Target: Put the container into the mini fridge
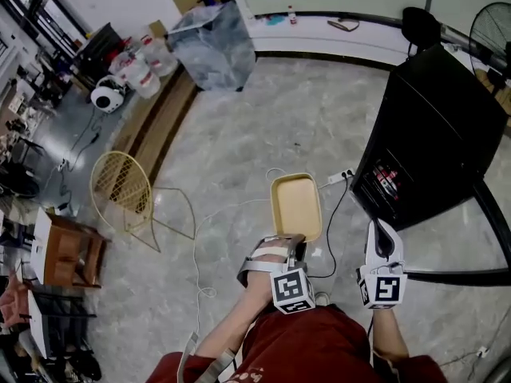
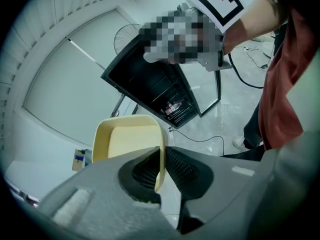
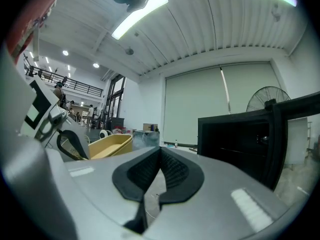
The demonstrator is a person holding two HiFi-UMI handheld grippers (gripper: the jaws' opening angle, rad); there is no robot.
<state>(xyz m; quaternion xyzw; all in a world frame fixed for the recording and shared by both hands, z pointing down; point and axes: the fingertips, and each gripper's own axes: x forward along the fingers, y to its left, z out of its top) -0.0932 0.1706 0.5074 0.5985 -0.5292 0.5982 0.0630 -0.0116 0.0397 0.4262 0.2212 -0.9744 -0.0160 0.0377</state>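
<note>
A shallow yellow container [image 1: 297, 204] hangs over the floor, and my left gripper [image 1: 289, 242] is shut on its near rim. In the left gripper view the rim runs between the two pads of the left gripper [image 2: 162, 151], with the container [image 2: 131, 139] stretching away from them. The black mini fridge [image 1: 435, 134] stands to the right with its door swung open; its dark inside [image 2: 155, 84] shows beyond the container. My right gripper [image 1: 383, 242] is beside the fridge, pointing level. The right gripper [image 3: 160, 151] is shut with nothing in it, with the container [image 3: 107, 145] at its left and the fridge [image 3: 240, 139] at its right.
A power strip with cables [image 1: 339, 178] lies on the floor just in front of the fridge. A yellow wire chair [image 1: 120, 186] and a wooden stool [image 1: 68, 250] stand at the left. A covered bin [image 1: 211, 42] is at the back. A fan [image 1: 491, 26] stands behind the fridge.
</note>
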